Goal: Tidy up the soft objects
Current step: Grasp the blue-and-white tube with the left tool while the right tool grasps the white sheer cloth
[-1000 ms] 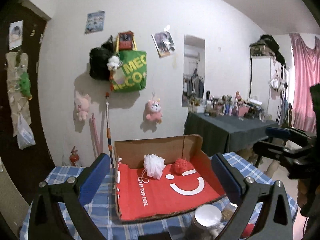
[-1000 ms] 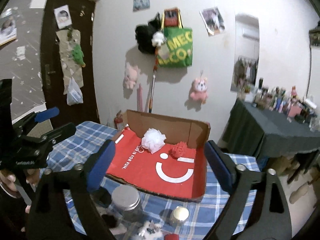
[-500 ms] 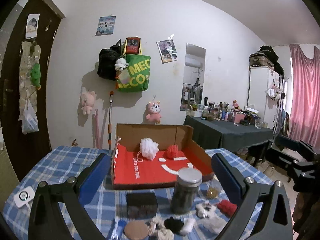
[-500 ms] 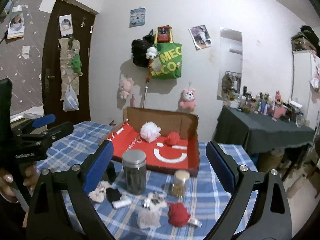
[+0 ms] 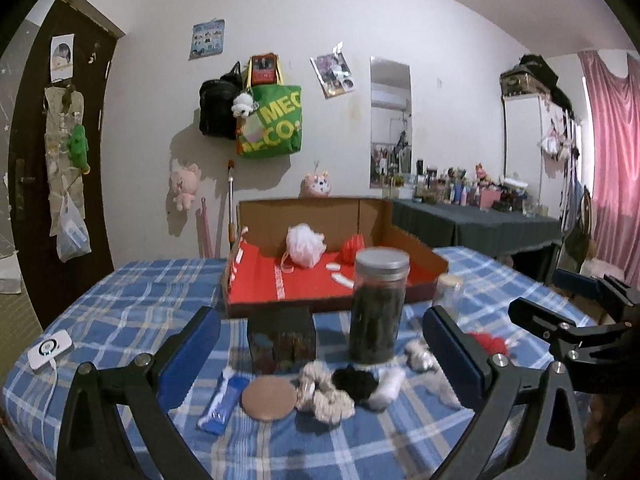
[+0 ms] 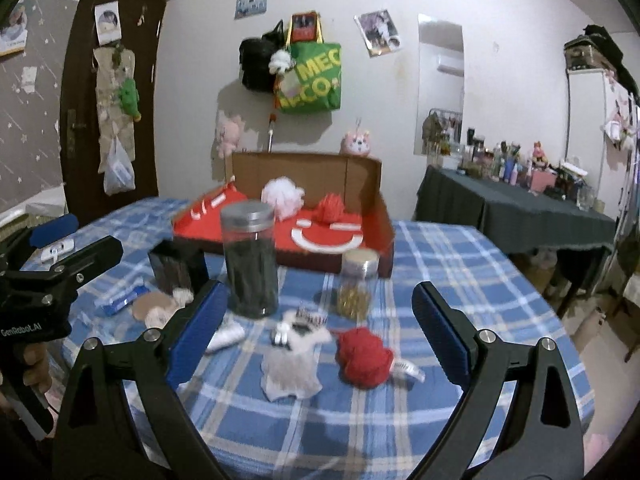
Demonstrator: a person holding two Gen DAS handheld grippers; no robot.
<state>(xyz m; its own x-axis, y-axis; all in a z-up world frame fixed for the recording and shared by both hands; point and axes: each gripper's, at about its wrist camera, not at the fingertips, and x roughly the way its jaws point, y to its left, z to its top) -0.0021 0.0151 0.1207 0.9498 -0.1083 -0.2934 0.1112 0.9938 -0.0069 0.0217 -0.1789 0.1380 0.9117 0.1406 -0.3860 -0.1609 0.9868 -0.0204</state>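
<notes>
A red pom-pom [image 6: 364, 358] is lying low and centre in the right wrist view, on the blue plaid counter [image 6: 460, 280], just beside a pale grey cloth piece [image 6: 290, 364] to its left. In the left wrist view a beige scrunchie [image 5: 326, 394], a black scrunchie [image 5: 356, 382] and a white fluffy piece [image 5: 386, 386] are sitting bunched together at lower centre, touching one another. Behind them a tall dark jar [image 5: 378, 306] with a silver lid is standing upright, next to a dark box [image 5: 282, 338]. A round brown disc [image 5: 269, 398] and a blue packet [image 5: 222, 404] are lying left of the scrunchies. A small gold-filled jar [image 6: 356, 284] is standing right of the tall one. Further back, in mid-frame, an open cardboard box with a red lining [image 5: 304, 284] is holding a white mesh puff [image 5: 305, 245] and a red puff [image 5: 352, 249]. The left gripper [image 5: 320, 356] is hovering with its fingers spread wide and holding nothing; the right gripper [image 6: 316, 338] is doing likewise, fingers wide and empty.
</notes>
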